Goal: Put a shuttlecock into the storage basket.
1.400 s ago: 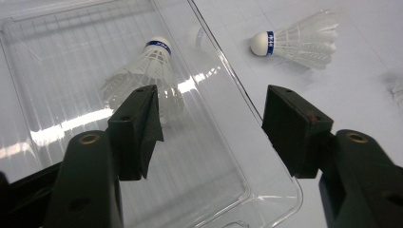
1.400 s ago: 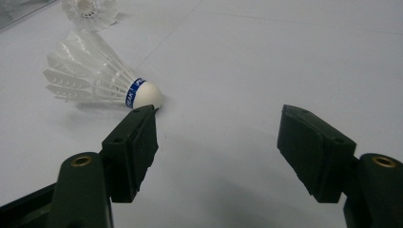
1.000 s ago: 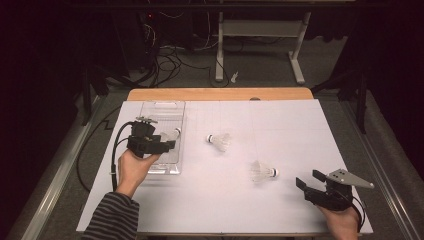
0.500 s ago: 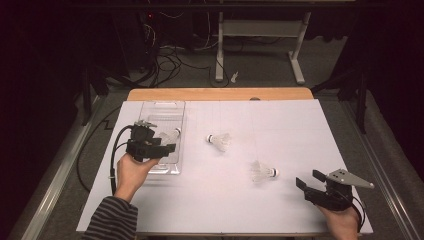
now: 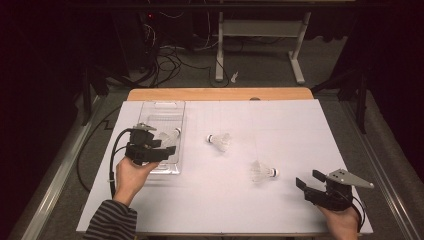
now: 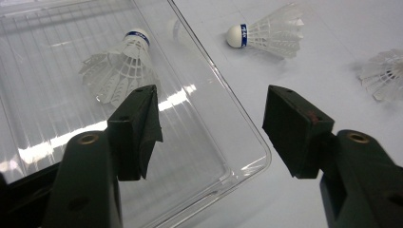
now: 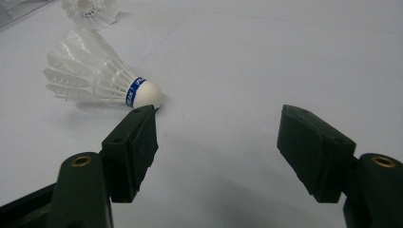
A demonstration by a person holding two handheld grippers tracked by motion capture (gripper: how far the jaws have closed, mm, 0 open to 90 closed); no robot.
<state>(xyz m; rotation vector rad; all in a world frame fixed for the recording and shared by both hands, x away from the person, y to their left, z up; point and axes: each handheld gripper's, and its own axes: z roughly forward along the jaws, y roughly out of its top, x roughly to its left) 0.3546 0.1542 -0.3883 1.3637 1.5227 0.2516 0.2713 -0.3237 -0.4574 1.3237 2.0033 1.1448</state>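
A clear plastic tray (image 5: 159, 112) lies at the table's left, and one white shuttlecock (image 5: 171, 136) rests inside it. My left gripper (image 5: 169, 149) hovers open over the tray's near right corner, just short of that shuttlecock (image 6: 119, 66), with nothing between its jaws (image 6: 211, 123). A second shuttlecock (image 5: 220, 141) lies on the white table cover near the middle, and a third (image 5: 262, 171) to the right of it. My right gripper (image 5: 309, 180) is open near the front right edge. Its jaws point at the third shuttlecock's cork (image 7: 145, 93) without touching it.
The white cover (image 5: 300, 130) spans the table, with a strip of wood (image 5: 220, 94) showing at the far edge. Beyond the table are a metal desk frame (image 5: 260, 35) and cables on the floor. A cable loops off the table's left side from my left gripper.
My left gripper has drawn back slightly toward the near end of the tray. The right gripper and the shuttlecocks have stayed put.
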